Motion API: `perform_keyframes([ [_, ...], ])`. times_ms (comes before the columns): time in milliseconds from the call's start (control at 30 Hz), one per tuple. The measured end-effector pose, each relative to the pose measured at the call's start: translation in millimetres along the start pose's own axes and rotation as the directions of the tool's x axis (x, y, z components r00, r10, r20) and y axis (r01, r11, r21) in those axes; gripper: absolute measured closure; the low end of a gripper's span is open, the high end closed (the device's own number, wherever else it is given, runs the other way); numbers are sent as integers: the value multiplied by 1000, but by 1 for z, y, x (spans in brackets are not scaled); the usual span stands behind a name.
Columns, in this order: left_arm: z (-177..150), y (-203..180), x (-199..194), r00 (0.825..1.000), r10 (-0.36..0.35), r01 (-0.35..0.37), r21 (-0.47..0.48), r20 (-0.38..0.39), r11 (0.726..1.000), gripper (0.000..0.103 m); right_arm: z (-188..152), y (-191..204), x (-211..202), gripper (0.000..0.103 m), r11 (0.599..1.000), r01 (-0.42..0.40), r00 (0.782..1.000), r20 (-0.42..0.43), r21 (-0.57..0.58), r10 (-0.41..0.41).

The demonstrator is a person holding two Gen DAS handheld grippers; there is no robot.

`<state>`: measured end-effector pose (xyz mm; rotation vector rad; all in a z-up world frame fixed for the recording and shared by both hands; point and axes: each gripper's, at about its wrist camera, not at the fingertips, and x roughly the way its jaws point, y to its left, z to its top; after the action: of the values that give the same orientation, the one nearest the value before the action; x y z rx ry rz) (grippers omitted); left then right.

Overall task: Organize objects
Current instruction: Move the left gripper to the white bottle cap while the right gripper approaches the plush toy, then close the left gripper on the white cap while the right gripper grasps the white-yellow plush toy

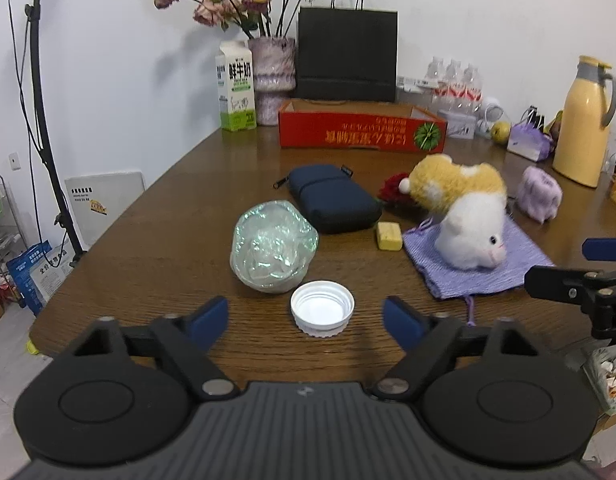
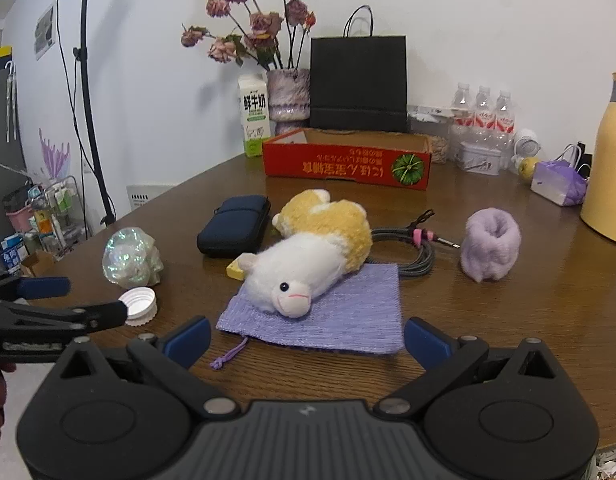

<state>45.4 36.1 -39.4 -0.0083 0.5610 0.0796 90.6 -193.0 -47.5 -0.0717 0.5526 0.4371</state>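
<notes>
Approach step: left hand-held gripper (image 1: 305, 318), jaws apart and empty, frames the white cap (image 1: 322, 309) directly ahead on the tabletop (image 1: 167, 216); the right hand-held gripper (image 2: 305, 340) stands open before the purple pouch (image 2: 348, 312); closing comes next.

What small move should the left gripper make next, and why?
Probably ease the left gripper forward and down to bracket the white cap: its jaws stand open, and the cap lies rim up on the table just ahead, not yet between them.
</notes>
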Motion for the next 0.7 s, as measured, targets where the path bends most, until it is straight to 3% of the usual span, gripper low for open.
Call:
perform_keyframes([
  [67, 0, -1, 10, 1000, 0, 0, 4, -13, 1000, 28, 1, 2, 6, 0, 1000, 4, 1000, -9, -4, -4],
  [200, -2, -3, 28, 999, -1, 1, 7, -42, 1000, 30, 3, 3, 19, 0, 1000, 11, 1000, -25, -5, -11],
  [267, -3, -3, 34, 999, -1, 1, 5, -36, 1000, 42, 4, 4, 25, 0, 1000, 14, 999, -33, -1, -14],
  [333, -2, -2, 36, 1000, 3, -3, 1, -20, 1000, 61, 5, 4, 31, 0, 1000, 16, 999, -41, 2, -16],
  [700, 22, 3, 63, 1000, -19, 18, 6, 17, 1000, 62, 20, 12, 67, 0, 999, 35, 998, -50, 21, -34],
])
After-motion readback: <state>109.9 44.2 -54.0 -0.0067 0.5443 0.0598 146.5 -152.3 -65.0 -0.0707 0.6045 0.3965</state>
